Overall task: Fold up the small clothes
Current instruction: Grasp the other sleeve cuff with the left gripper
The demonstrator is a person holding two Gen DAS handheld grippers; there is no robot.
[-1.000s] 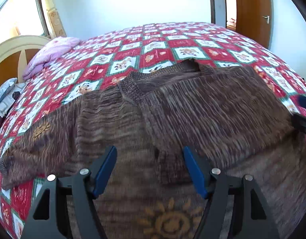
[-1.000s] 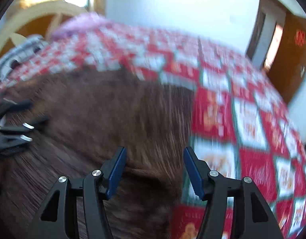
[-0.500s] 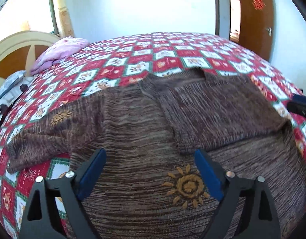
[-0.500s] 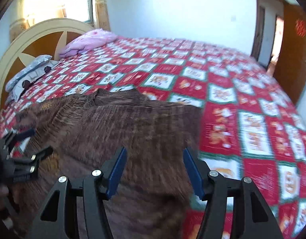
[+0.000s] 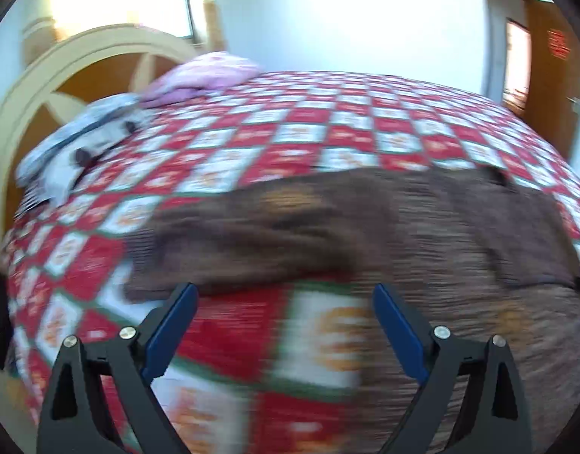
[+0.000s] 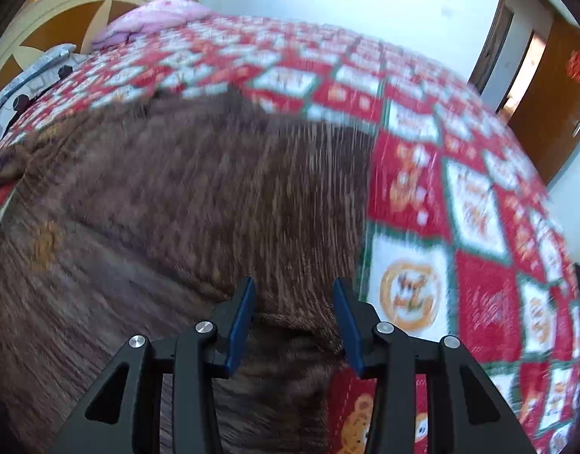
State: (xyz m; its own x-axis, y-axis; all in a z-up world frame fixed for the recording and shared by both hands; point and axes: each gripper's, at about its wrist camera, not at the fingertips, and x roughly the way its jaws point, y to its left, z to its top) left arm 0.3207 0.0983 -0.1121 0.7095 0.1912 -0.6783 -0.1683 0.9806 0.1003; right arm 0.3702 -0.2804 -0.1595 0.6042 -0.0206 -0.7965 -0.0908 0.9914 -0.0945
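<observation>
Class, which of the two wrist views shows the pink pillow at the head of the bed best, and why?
The right wrist view: the pink pillow is fairly sharp against the headboard, its folds visible. The left wrist view also shows the pillow, but smeared by motion blur and washed by window light.

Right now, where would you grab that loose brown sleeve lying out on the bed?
I'd likely pinch the sleeve at its cuff end, coming from the bare quilt side. It lies flat and stretched outward, so the free end lifts easily across the sweater.
</observation>
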